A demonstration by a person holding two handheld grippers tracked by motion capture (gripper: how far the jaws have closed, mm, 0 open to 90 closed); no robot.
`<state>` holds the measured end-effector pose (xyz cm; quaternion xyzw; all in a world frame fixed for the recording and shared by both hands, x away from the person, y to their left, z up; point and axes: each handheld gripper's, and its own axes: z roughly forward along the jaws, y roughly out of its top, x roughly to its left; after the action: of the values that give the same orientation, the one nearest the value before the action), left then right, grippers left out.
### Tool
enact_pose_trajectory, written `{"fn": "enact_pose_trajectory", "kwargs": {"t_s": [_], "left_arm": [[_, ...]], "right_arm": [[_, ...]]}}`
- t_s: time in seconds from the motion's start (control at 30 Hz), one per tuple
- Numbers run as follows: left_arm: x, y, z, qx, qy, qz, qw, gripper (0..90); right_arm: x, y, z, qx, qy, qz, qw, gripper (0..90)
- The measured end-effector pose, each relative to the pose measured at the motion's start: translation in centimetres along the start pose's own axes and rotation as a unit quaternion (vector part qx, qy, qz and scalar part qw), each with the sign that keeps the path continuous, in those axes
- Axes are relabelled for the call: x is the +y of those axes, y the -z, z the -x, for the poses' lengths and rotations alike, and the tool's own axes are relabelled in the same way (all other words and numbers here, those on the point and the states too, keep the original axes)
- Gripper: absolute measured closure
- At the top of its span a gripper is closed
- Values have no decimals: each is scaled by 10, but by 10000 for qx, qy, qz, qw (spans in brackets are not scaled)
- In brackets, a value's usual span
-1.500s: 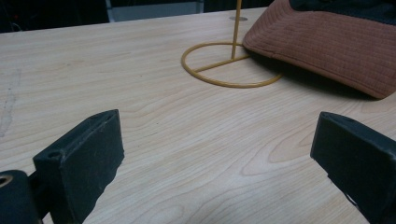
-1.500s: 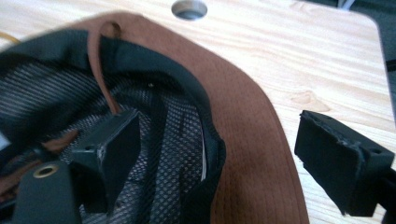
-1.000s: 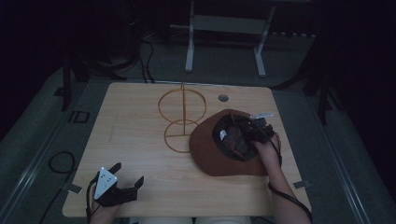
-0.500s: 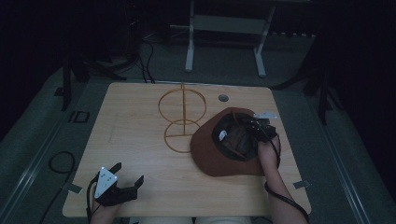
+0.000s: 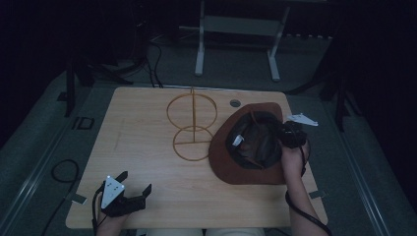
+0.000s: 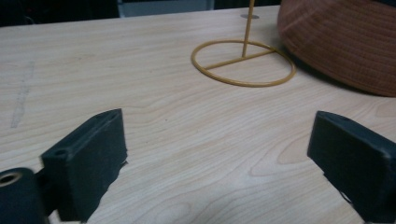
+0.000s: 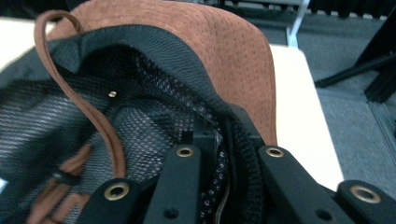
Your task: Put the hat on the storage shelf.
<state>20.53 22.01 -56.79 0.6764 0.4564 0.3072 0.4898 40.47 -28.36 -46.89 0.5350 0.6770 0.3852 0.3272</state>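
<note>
The room is dim, dark floor and metal stand legs behind a pale wooden table (image 5: 147, 147) that catches what light there is. At the centre-right of the high view lies the brown hat (image 5: 248, 145), upside down, its wide suede-like brim spread on the wood and the black mesh lining of the crown facing up, a thin brown chin cord (image 7: 88, 107) looping through the inside. The right gripper (image 5: 290, 135) has clenched on the hat at its right edge; its jaws have just been closing, and in the right gripper view they pinch the black sweatband and lining where the crown meets the brim. That looks the sensible place to hold: the hat seems light and soft, so I would expect it to sag and fold away from the grip, and the doubled band is the firmest part on offer. The cord could swing and snag. Just left of the hat stands the yellow wire stand (image 5: 192, 125), a ring base with an upright post and a hoop, its base near the brim. In the lower left of the high view the left gripper (image 5: 130, 189) rests on the wood, jaws spread wide with nothing between them.
</note>
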Motion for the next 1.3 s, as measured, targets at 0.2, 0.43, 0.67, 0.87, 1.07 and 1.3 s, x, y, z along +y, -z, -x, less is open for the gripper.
{"fn": "enact_pose_trajectory", "kwargs": {"t_s": [0.2,0.43,0.67,0.87,1.07,1.3], "left_arm": [[10,-4,7,-202,0,-82,9998,63],[29,-19,25,-591,-16,-198,9981,71],[60,-30,38,-888,-135,-165,9958,70],[88,-43,59,-1069,-396,-102,9934,70],[114,-64,87,-1356,-655,-34,9886,70],[137,-88,113,-1635,-817,-62,9831,71]], "right_arm": [[13,29,9,133,-188,390,9990,839],[8,57,9,143,-286,714,9969,839],[3,68,15,155,-335,760,9964,839],[1,83,19,40,-280,891,9956,838],[-4,91,21,46,-293,968,9949,838],[-7,96,20,52,-262,993,9947,838]]}}
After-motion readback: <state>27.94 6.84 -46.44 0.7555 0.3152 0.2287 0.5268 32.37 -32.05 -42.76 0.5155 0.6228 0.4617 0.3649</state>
